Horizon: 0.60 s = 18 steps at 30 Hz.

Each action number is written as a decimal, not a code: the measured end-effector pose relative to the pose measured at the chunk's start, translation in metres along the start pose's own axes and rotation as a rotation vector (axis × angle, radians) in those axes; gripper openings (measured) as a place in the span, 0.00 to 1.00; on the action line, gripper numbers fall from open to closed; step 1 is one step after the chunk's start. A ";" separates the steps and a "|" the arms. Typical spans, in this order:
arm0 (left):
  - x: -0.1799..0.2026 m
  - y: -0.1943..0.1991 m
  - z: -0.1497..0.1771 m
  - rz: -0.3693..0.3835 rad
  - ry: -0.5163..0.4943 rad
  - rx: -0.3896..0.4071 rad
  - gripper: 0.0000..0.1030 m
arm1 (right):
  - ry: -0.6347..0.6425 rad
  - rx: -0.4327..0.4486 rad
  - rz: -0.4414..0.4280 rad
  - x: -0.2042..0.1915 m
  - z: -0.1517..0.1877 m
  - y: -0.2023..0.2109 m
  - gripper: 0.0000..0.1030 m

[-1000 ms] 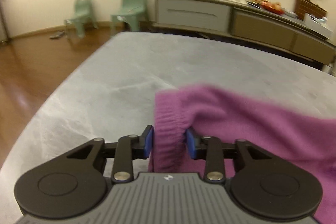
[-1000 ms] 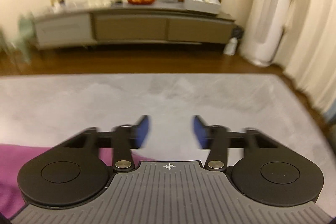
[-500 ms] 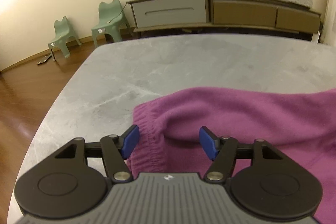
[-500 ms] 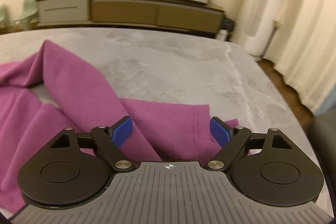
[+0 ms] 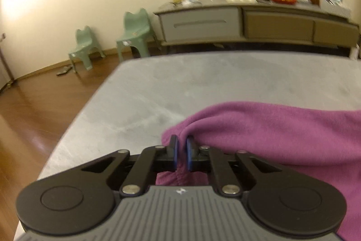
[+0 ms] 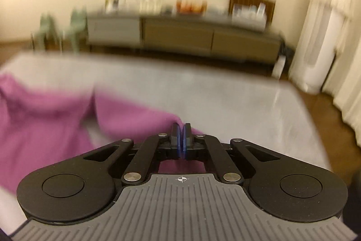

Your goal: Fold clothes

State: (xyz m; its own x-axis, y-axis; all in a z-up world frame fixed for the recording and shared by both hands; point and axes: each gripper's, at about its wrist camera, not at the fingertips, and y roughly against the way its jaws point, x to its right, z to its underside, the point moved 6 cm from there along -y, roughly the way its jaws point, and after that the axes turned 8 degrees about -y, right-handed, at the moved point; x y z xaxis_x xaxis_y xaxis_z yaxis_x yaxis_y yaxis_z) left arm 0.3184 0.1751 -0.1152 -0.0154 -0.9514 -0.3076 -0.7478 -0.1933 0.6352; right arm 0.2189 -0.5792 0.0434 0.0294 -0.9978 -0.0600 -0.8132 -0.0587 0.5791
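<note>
A purple knit garment (image 5: 270,134) lies spread on the grey marble table (image 5: 203,83). In the left wrist view my left gripper (image 5: 181,143) is at the garment's left end. Its jaws are closing, and a fold of the purple cloth is pinched between the blue pads. In the blurred right wrist view the same garment (image 6: 45,123) stretches off to the left across the table (image 6: 225,101). My right gripper (image 6: 181,128) is shut on the garment's right edge, and purple cloth bunches up at its fingertips. The cloth under both gripper bodies is hidden.
The table's left edge drops to a wooden floor (image 5: 33,116), and its right edge (image 6: 311,119) is close to my right gripper. Beyond the table stand a long sideboard (image 5: 248,24), two green child chairs (image 5: 135,31) and white curtains (image 6: 327,26).
My left jaws opened wider around the garment's ribbed end, then closed on a fold. My right gripper came over the garment's right edge with jaws wide, then shut on it.
</note>
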 end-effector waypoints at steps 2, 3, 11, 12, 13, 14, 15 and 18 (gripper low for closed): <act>-0.006 -0.011 -0.008 0.014 0.075 -0.018 0.08 | -0.045 -0.004 0.045 0.018 -0.042 -0.014 0.00; -0.009 -0.018 -0.010 0.030 0.120 -0.037 0.09 | -0.091 -0.023 0.102 0.032 -0.055 -0.036 0.02; -0.031 -0.039 -0.003 0.063 0.233 -0.100 0.38 | -0.500 -0.060 0.334 0.086 -0.020 -0.116 0.66; -0.034 -0.033 -0.004 0.062 0.232 -0.087 0.41 | -0.524 -0.053 0.292 0.080 -0.002 -0.108 0.69; -0.036 -0.026 -0.005 0.067 0.230 -0.076 0.42 | -0.533 -0.061 0.259 0.074 0.016 -0.098 0.71; -0.035 -0.018 -0.004 0.077 0.226 -0.072 0.43 | -0.508 -0.085 0.241 0.066 0.035 -0.088 0.72; -0.034 -0.008 -0.004 0.095 0.214 -0.067 0.45 | -0.481 -0.108 0.227 0.059 0.053 -0.077 0.73; -0.029 0.035 0.006 0.143 0.146 -0.024 0.65 | -0.331 -0.132 0.316 0.055 0.102 -0.039 0.85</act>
State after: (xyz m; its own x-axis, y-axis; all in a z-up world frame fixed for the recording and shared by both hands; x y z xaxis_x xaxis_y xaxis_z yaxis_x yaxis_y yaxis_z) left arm 0.2882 0.1970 -0.0883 -0.0227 -0.9938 -0.1088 -0.7290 -0.0581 0.6821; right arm 0.1931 -0.6288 -0.0659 -0.4119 -0.9048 -0.1078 -0.6709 0.2211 0.7079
